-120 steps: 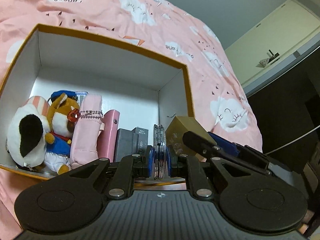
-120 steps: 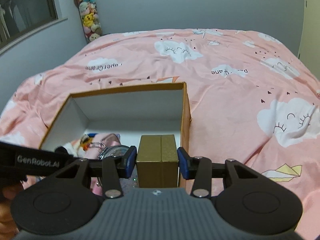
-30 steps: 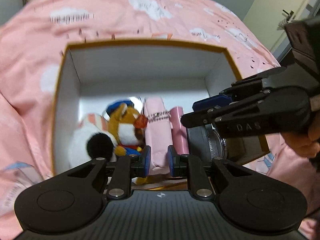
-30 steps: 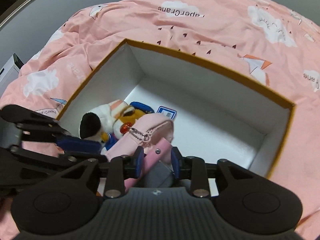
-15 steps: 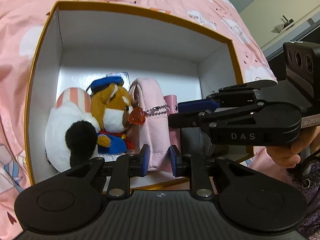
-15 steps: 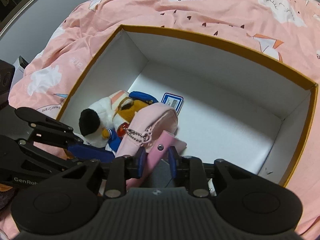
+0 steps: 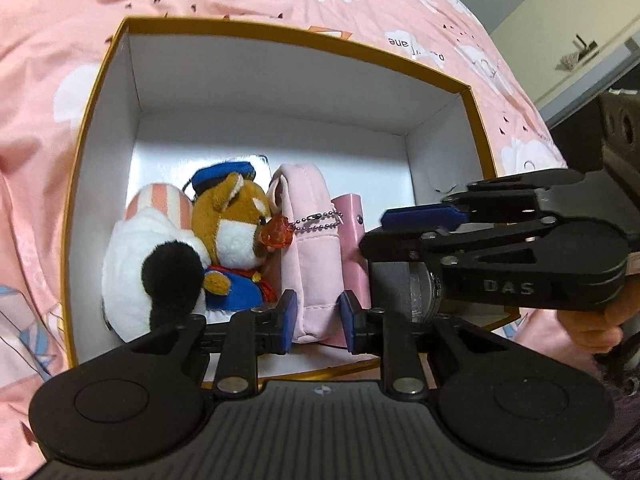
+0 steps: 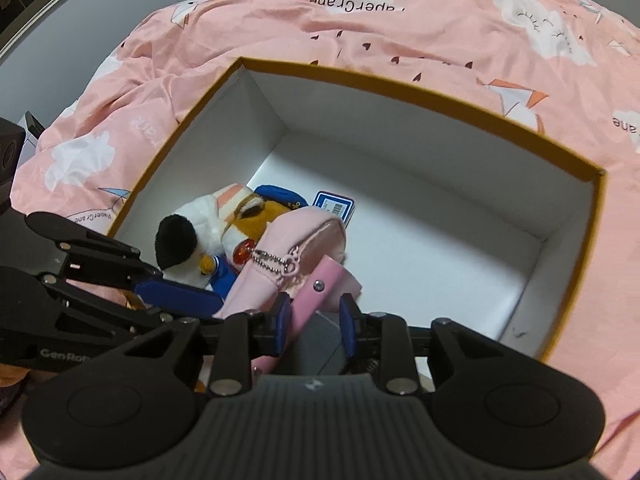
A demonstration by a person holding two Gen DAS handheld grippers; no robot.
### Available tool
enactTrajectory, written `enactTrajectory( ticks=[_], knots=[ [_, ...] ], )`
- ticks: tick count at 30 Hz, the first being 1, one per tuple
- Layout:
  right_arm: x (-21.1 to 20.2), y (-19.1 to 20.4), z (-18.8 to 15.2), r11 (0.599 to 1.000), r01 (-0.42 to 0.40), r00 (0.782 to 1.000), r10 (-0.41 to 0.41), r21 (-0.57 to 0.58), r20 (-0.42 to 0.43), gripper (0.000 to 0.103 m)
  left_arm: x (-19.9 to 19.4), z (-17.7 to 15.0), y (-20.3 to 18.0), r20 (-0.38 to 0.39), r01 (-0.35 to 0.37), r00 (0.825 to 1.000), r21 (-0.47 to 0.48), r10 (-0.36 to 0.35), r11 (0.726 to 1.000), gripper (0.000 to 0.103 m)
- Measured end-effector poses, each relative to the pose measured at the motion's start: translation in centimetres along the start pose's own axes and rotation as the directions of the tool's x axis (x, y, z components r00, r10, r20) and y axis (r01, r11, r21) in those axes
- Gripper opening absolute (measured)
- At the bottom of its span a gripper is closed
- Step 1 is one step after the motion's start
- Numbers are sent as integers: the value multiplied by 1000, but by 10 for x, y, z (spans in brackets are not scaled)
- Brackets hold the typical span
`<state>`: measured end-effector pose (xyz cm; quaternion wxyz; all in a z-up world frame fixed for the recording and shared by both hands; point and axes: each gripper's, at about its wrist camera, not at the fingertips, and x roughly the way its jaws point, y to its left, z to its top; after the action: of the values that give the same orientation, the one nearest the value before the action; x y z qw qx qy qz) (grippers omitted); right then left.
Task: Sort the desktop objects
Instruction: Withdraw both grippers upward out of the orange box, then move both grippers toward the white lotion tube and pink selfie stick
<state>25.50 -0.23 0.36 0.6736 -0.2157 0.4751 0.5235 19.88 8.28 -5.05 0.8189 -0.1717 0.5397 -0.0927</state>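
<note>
An orange-rimmed white box point(image 7: 476, 108) point(image 8: 596, 216) holds two plush toys point(image 7: 160, 264) point(image 8: 208, 232), a pink pouch point(image 7: 312, 240) point(image 8: 296, 240) with a bead chain, a slim pink case point(image 7: 350, 240) point(image 8: 320, 288), a grey box point(image 8: 320, 336) and a round tin point(image 7: 420, 292). My left gripper point(image 7: 316, 320) point(image 8: 224, 300) hovers at the box's near edge, open narrowly; the pouch's near end shows in the gap, unsqueezed. My right gripper point(image 8: 314, 324) point(image 7: 372, 232) hangs over the pink case and grey box, its jaws opening and pressing on nothing.
The box lies on a pink bedspread point(image 8: 400, 24) printed with clouds. A blue label card point(image 8: 334, 204) lies on the box floor, whose far right part is bare. A person's hand point(image 7: 592, 328) grips the right tool. A pale cupboard point(image 7: 580, 48) stands far right.
Four seconds ago the left gripper held the round tin and the right a gold box; now both are empty over the box. In the last second both stayed in place; the left rolled slightly.
</note>
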Motion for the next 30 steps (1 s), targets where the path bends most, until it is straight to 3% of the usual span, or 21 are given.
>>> enactTrajectory(
  ticks=[4,7,9,12,15,19,21,24,30],
  knots=[
    [-22,0,-5,1000,23,999,-23,4,36,32,-15,1,-10,51,-67,997,49,65,997,26],
    [-41,6,-22,999,43,994,-44,11,97,33,-38,-12,-21,156,-106,983,68,94,992,26],
    [-58,16,-40,998,60,986,-61,6,157,38,-57,-26,-30,210,-93,975,101,70,991,26],
    [-85,30,-72,999,48,970,-48,7,238,39,-75,-46,-42,218,-42,976,160,6,986,26],
    [-99,42,-103,1000,13,967,-17,19,254,39,-76,-67,-50,164,-21,986,197,-12,980,26],
    [-79,49,-147,994,-9,992,-5,113,127,32,-46,-94,-58,7,-30,1000,207,29,978,26],
    [-66,50,-166,984,-36,998,28,172,52,30,-33,-110,-60,-86,-25,995,215,45,976,26],
    [-49,61,-192,978,-54,997,65,201,-50,31,-23,-135,-70,-160,-36,983,284,84,958,26],
    [-42,87,-224,974,-99,991,116,204,-73,29,-19,-176,-71,-256,-8,963,291,86,957,25]
  ],
)
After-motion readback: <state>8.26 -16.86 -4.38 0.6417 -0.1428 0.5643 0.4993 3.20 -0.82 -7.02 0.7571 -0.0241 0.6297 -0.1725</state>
